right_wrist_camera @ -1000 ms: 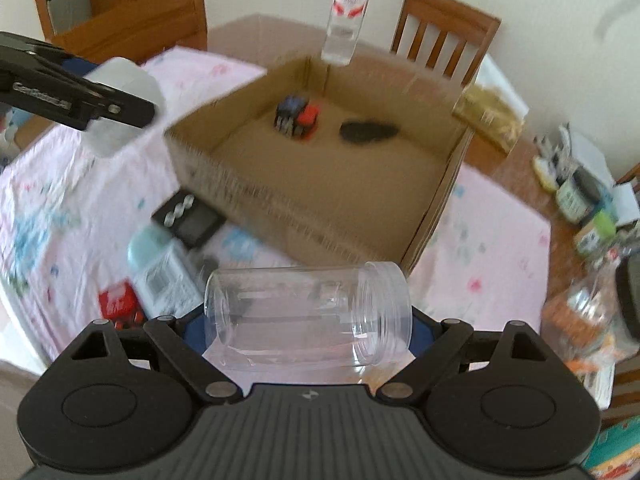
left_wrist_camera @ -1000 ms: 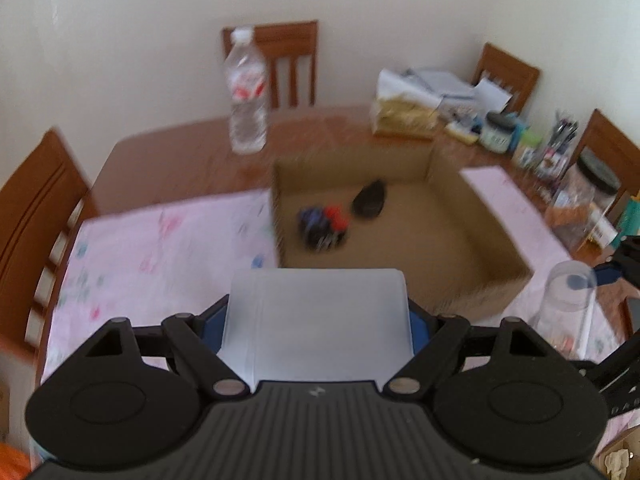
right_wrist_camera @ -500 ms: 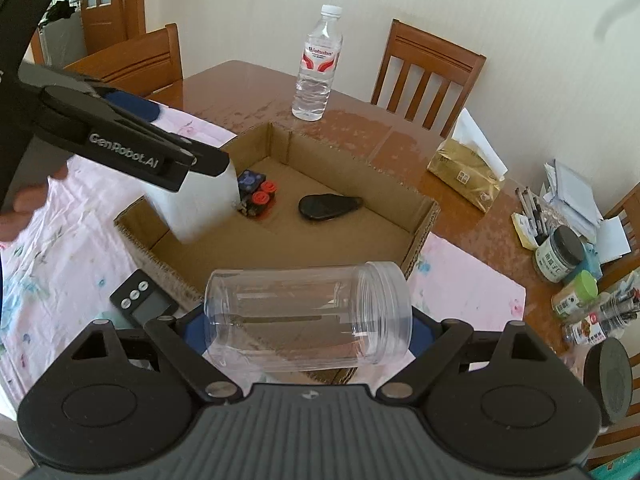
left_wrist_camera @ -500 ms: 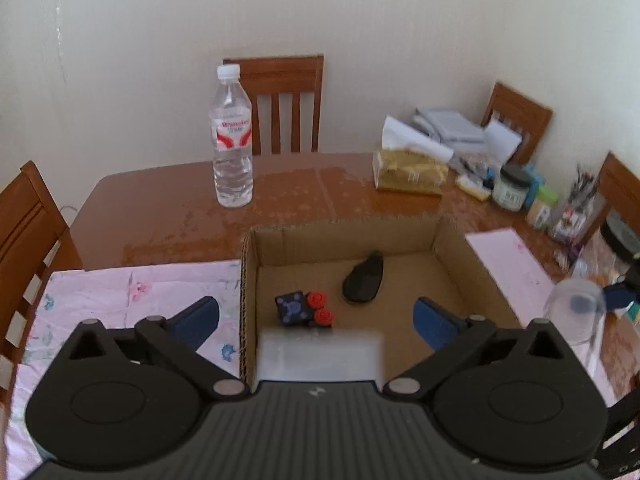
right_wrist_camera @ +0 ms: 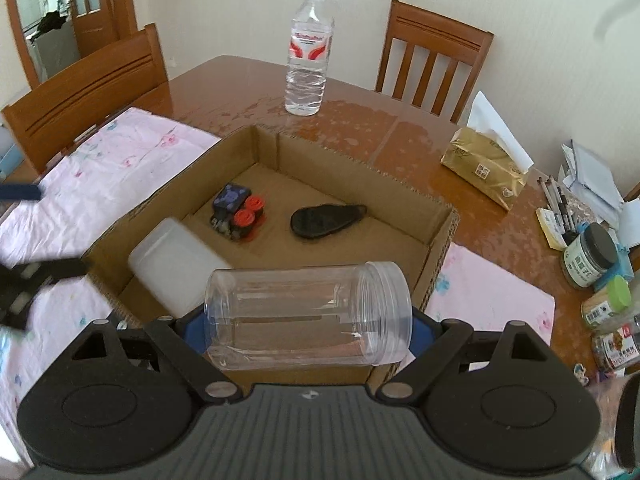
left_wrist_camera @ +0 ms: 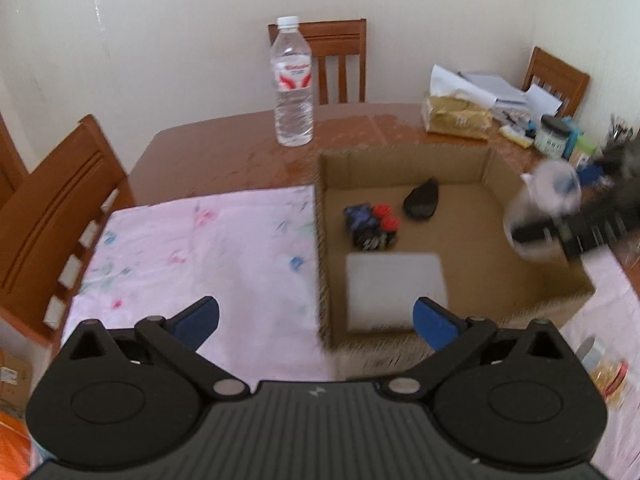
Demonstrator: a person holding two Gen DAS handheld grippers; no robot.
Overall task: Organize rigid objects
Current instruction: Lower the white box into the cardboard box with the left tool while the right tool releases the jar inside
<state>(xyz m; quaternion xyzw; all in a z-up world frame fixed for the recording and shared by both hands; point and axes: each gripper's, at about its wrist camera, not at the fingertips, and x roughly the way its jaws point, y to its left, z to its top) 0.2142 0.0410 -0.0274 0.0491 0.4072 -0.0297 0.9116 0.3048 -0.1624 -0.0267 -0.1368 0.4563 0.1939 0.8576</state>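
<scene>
Wood, cardboard, plastic and cloth, as we see them

We see a glossy brown wooden worktop partly under a matt pink floral cloth; a rough corrugated cardboard box; a smooth clear plastic jar; a frosted white plastic container; a clear plastic water bottle; and our ribbed matt black plastic tool with blue pads.

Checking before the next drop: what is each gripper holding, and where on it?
Right gripper clamps the clear jar lying sideways, across its body. Left gripper is open, empty.
</scene>
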